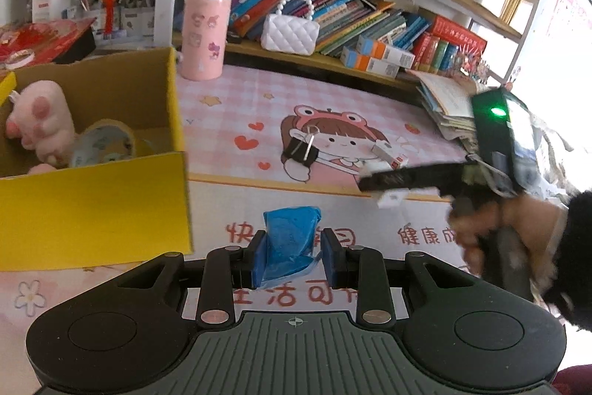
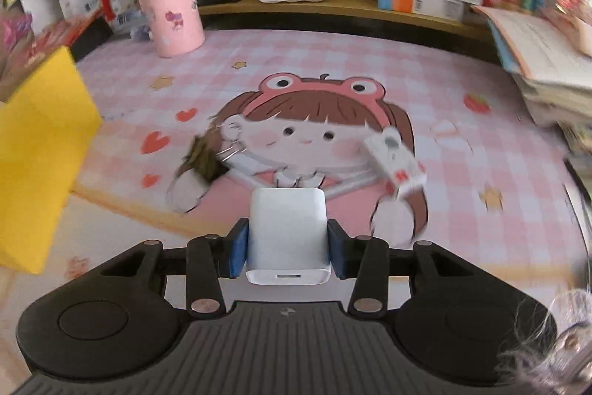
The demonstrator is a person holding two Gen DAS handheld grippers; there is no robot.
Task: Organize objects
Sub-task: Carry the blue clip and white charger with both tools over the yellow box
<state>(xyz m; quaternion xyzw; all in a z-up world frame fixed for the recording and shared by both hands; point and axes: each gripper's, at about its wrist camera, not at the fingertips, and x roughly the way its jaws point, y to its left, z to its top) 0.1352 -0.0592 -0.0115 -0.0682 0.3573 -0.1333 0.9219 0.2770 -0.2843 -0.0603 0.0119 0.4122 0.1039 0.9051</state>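
Observation:
My left gripper [image 1: 294,258] is shut on a crumpled blue plastic bag [image 1: 290,236], held above the pink cartoon mat [image 1: 229,106]. An open yellow cardboard box [image 1: 92,202] stands just to its left, with a pink paw plush [image 1: 40,121] and a tape roll [image 1: 107,139] inside. In the right wrist view my right gripper [image 2: 288,247] is shut on a white charger block [image 2: 288,228], lifted over the mat. A black binder clip [image 2: 205,158] and a small white carton [image 2: 396,165] lie on the mat beyond it. The yellow box [image 2: 40,143] is at that view's left edge.
A pink cylinder container [image 1: 204,37] and a white quilted purse [image 1: 290,32] stand at the back, under shelves packed with books. A stack of papers [image 1: 447,106] lies at the mat's right. The hand holding the right gripper [image 1: 499,228] is close by on the right.

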